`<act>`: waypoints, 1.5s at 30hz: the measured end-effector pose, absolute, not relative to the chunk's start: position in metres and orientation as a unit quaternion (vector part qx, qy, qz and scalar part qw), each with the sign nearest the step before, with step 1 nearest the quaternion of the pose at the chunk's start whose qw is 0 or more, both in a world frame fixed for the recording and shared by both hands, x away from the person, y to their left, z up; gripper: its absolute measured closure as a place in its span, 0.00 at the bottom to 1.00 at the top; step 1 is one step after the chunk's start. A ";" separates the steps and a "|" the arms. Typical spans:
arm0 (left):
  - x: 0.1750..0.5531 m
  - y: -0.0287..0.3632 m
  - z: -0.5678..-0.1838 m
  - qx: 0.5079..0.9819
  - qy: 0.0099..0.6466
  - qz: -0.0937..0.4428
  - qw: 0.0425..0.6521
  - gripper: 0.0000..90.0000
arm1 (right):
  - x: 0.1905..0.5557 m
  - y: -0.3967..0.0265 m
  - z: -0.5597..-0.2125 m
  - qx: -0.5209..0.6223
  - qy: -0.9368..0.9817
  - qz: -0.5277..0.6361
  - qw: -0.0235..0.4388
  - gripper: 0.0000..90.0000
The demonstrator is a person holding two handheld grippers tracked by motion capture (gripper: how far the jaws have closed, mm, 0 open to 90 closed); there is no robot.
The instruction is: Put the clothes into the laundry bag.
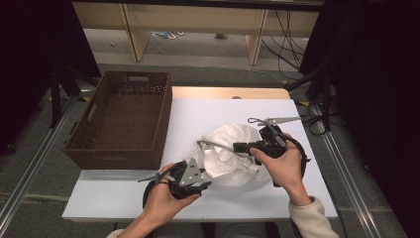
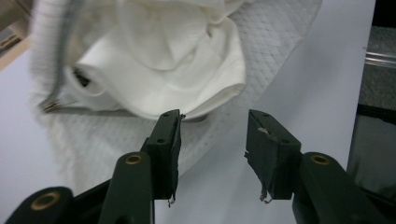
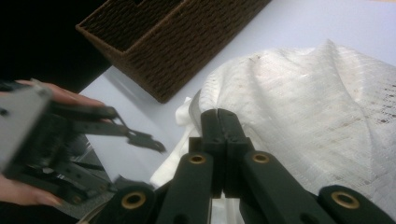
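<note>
A crumpled white cloth (image 1: 225, 163) lies heaped on the white table (image 1: 208, 109), right of centre. In the left gripper view the cloth (image 2: 177, 60) has a thin grey rod (image 2: 93, 111) running under its folded edge. My left gripper (image 1: 204, 181) sits at the cloth's near left side. Its jaws stand open, nothing is between them, and the tips (image 2: 212, 123) are just short of the fold. My right gripper (image 1: 237, 147) rests on top of the heap with its jaws shut together (image 3: 218, 114), tips against a fold of cloth (image 3: 303, 116). Whether fabric is pinched I cannot tell.
A dark brown woven basket (image 1: 116, 158) stands at the table's left edge, also seen in the right gripper view (image 3: 187, 46). Wooden furniture legs and loose cables lie on the floor beyond the table. Bare table surface surrounds the cloth.
</note>
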State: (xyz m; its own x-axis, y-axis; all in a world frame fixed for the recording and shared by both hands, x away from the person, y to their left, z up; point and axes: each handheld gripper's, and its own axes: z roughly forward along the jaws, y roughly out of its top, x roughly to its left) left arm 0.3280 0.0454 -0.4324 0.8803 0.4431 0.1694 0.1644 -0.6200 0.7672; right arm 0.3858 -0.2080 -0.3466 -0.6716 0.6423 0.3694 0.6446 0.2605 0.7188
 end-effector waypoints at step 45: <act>0.346 0.014 -0.456 0.909 0.130 0.183 0.351 0.86 | 0.388 -0.207 -0.351 -0.396 -0.800 -0.451 0.004 1.00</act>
